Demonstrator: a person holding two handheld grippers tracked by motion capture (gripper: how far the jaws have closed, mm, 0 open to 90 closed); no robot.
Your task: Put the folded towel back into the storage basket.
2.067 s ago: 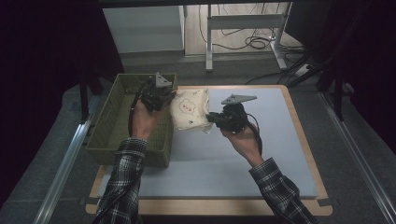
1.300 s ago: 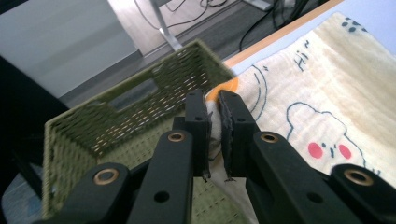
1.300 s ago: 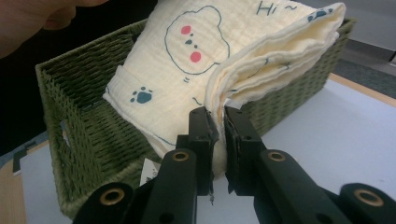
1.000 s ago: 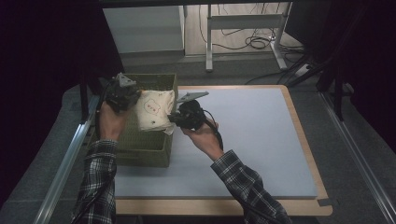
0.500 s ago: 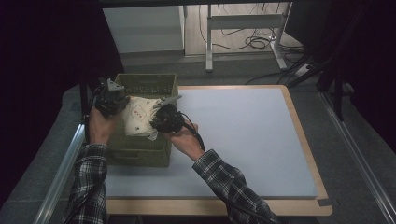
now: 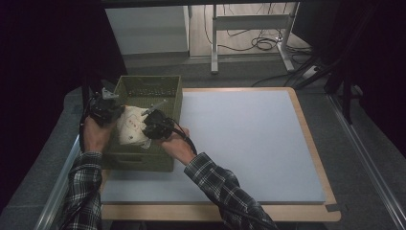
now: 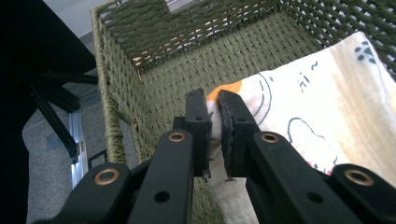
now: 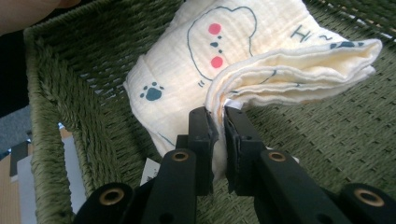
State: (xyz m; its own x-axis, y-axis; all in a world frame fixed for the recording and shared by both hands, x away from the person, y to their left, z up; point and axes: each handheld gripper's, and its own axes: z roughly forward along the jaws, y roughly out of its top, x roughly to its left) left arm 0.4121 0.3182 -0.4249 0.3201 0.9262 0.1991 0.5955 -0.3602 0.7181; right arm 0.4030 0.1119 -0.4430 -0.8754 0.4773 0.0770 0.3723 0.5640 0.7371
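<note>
A folded cream cloth (image 6: 130,127) printed with paw marks and cartoon outlines hangs inside the green woven basket (image 6: 170,91) at the table's left edge. My left gripper (image 6: 106,111) is shut on the cloth's left edge; the cloth (image 7: 317,116) is pinched between its black jaws (image 7: 214,135). My right gripper (image 6: 154,125) is shut on the opposite side, where the cloth's (image 8: 243,51) folded layers are clamped at my right gripper (image 8: 218,140). The cloth sags between both grippers over the basket floor (image 8: 322,135).
The basket sits at the left end of a pale blue mat (image 6: 249,139) on a wood-edged table (image 6: 311,143). A metal rail (image 6: 62,177) runs along the left. Table legs and cables (image 6: 263,43) lie beyond the far edge.
Both hands have carried the cloth leftward and down, from above the basket's rim to inside the basket. Both grips are unchanged.
</note>
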